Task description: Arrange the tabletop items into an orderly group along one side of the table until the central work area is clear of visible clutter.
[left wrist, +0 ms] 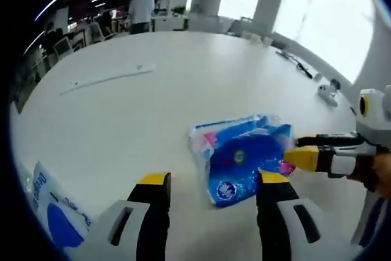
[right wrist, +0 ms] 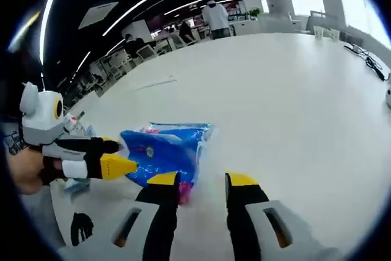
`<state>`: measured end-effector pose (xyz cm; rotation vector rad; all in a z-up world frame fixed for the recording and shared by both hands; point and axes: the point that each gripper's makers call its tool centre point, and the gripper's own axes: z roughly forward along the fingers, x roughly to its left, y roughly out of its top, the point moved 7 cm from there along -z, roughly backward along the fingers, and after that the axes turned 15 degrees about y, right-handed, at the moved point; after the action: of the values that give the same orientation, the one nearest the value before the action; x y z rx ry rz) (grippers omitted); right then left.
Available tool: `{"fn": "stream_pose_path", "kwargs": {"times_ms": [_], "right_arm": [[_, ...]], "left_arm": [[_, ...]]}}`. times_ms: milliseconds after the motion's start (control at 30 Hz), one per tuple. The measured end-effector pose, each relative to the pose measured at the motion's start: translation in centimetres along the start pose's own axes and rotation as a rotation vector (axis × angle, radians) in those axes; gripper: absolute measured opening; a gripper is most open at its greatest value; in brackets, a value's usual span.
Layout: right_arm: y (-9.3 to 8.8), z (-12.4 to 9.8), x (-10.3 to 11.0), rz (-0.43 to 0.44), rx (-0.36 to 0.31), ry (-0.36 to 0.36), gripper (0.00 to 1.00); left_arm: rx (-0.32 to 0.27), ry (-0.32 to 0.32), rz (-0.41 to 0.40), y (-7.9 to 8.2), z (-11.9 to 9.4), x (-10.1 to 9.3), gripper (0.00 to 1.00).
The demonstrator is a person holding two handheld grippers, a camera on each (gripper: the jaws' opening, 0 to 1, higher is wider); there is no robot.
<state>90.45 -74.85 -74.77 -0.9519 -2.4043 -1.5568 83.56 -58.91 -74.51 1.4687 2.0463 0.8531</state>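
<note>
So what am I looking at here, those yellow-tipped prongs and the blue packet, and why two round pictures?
There is no robot here. A person holds a two-jaw hand tool in each hand, and a fisheye camera rides on each tool. In the left gripper view, the left gripper rises from the bottom, jaws open; the right gripper comes in from the right, held by a hand. The right gripper view is the reverse: its own gripper is below and the left one is at the left. Between them on the large white table lies a blue plastic packet. Both grippers sit right at its edges, but nothing is clearly gripped yet. Another blue and white packet lies nearby.
</note>
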Motion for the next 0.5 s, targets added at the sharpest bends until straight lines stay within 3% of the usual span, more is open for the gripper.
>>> {"fn": "stream_pose_path", "kwargs": {"times_ms": [100,267,500], "right_arm": [[1.0,-0.5,1.1,-0.033,-0.058,-0.004,0.47],[3.5,-1.2,2.8,-0.073,-0.113,-0.009,0.58],[6.5,-2.7,6.2,-0.106,-0.175,-0.023,0.64]], "left_arm": [[-0.036,-0.019,-0.022,0.9,-1.0,0.2,0.68],[-0.119,-0.037,0.015,3.1,-3.4,0.4,0.85],[-0.184,-0.048,0.031,5.5,-6.4,2.8,0.91]]}}
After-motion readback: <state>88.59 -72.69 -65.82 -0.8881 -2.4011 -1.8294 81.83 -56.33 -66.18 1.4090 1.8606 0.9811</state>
